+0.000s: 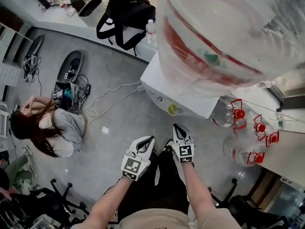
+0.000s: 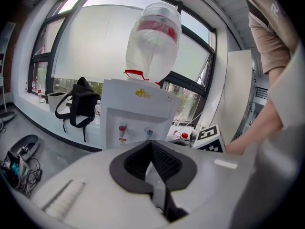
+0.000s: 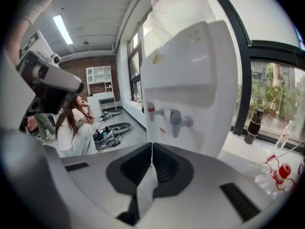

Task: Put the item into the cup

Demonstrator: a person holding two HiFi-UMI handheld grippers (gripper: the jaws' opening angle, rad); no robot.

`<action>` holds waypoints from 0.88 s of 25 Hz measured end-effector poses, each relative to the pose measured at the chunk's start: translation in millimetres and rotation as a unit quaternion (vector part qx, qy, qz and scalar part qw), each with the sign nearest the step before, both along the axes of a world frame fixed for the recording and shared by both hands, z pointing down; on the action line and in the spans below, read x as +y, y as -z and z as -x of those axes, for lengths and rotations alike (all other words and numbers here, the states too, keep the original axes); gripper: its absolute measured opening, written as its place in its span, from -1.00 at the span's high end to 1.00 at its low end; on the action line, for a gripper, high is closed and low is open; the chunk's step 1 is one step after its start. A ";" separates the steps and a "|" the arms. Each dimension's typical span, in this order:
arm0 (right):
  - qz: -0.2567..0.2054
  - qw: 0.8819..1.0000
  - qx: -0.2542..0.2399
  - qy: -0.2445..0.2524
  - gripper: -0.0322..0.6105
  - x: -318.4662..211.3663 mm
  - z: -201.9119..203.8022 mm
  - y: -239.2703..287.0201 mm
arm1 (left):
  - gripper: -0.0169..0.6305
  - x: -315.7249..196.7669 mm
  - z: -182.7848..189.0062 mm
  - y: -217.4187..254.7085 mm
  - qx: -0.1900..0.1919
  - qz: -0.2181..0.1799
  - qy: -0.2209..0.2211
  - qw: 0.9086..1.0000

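Fingers (image 2: 167,163) on the left gripper (image 1: 147,140) sit pressed together with nothing between them, black ribbed pads meeting along one seam inside a smooth pale-grey shell. Just beside it, the right gripper (image 1: 180,128) looks the same, its ribbed fingers (image 3: 164,166) closed on nothing. Both are held low in front of the person who carries them. At far left a seated person (image 1: 57,125) rests on the matt grey floor (image 1: 119,70) near a tangle of cables. Further along, a soft black backpack (image 1: 125,13) slumps on a white ledge beside a small clear water bottle (image 1: 151,30). Straight ahead stands a boxy white water dispenser (image 1: 176,92) with a red tap (image 3: 151,109) and a blue tap (image 3: 177,119). It is topped by a large rounded jug (image 1: 224,27) wrapped in crinkled clear film. To the right, empty clear jugs with red caps and handles (image 1: 238,113) lie on a pale counter. Neither the item nor the cup shows in any view, so the task appears not yet begun. The next move likely calls for finding both, then parting one gripper's jaws before it reaches for the item. How the item will handle cannot be judged while it is unseen.
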State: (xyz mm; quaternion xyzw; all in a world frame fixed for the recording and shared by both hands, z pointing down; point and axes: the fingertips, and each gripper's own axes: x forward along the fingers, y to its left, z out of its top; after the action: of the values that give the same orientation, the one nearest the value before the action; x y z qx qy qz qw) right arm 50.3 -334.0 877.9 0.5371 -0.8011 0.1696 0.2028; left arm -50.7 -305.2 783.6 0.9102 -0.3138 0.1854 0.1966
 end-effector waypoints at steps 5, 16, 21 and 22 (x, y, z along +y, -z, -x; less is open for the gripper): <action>-0.009 0.999 -0.014 0.028 0.86 22.2 8.2 63.4 | 0.92 -0.5 -5.1 41.3 0.011 -0.004 0.002 1.000; -0.029 0.997 -0.031 0.061 0.86 62.9 23.2 193.3 | 0.92 10.3 -5.5 143.1 0.032 -0.052 -0.011 0.998; -0.048 0.997 -0.040 0.044 0.86 69.0 11.4 239.1 | 0.92 11.3 3.5 179.1 0.033 -0.065 0.004 0.997; -0.053 0.997 -0.042 0.041 0.86 68.1 8.5 248.1 | 0.92 9.6 5.0 185.3 0.033 -0.068 0.006 0.997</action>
State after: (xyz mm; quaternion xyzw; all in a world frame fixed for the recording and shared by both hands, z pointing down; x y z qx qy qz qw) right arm 41.9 -266.0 629.9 0.5062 -0.8381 0.1406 0.1469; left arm -55.6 -295.6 598.2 0.9253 -0.3243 0.1321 0.1457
